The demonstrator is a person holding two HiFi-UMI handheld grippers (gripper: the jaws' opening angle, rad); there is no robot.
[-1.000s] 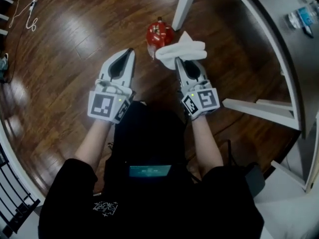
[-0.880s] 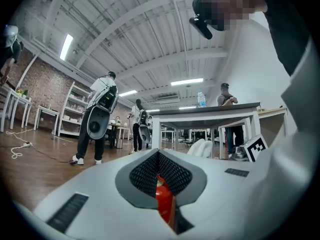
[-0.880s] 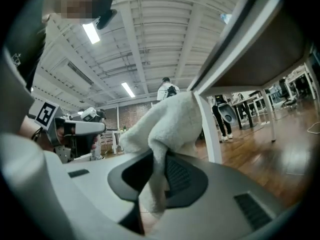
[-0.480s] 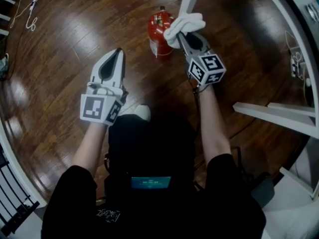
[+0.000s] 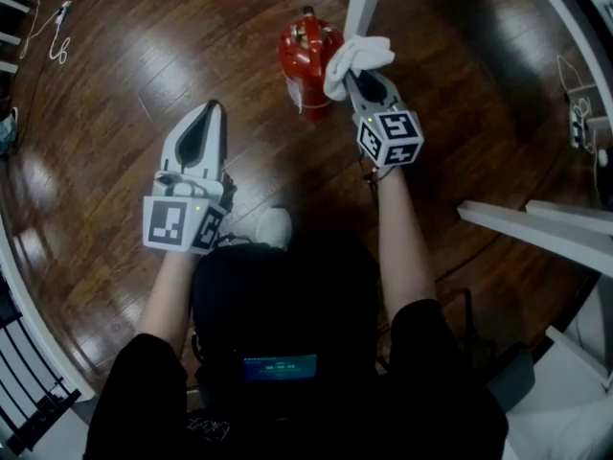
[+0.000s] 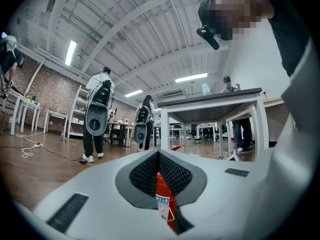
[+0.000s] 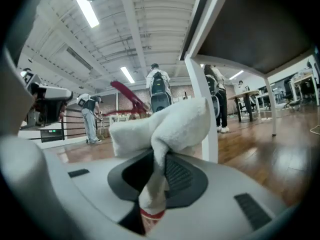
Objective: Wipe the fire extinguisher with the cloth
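Note:
A red fire extinguisher [image 5: 305, 57] stands upright on the wooden floor beside a white table leg [image 5: 366, 3]. My right gripper [image 5: 356, 73] is shut on a white cloth [image 5: 352, 60], which rests against the extinguisher's right side near its top. In the right gripper view the cloth [image 7: 165, 131] bunches between the jaws and a bit of the red extinguisher [image 7: 150, 220] shows below it. My left gripper [image 5: 204, 113] is shut and empty, low and to the left of the extinguisher. Through the left gripper's jaws the extinguisher [image 6: 164, 204] appears ahead.
A white table frame [image 5: 536, 220] runs along the right. A white cable [image 5: 53, 29] lies on the floor at the far left. A black railing [image 5: 24, 391] is at the lower left. Several people with backpacks [image 6: 97, 114] stand far off.
My right gripper carried the cloth forward from beside the extinguisher onto its upper right side. The left gripper drifted slightly left and back.

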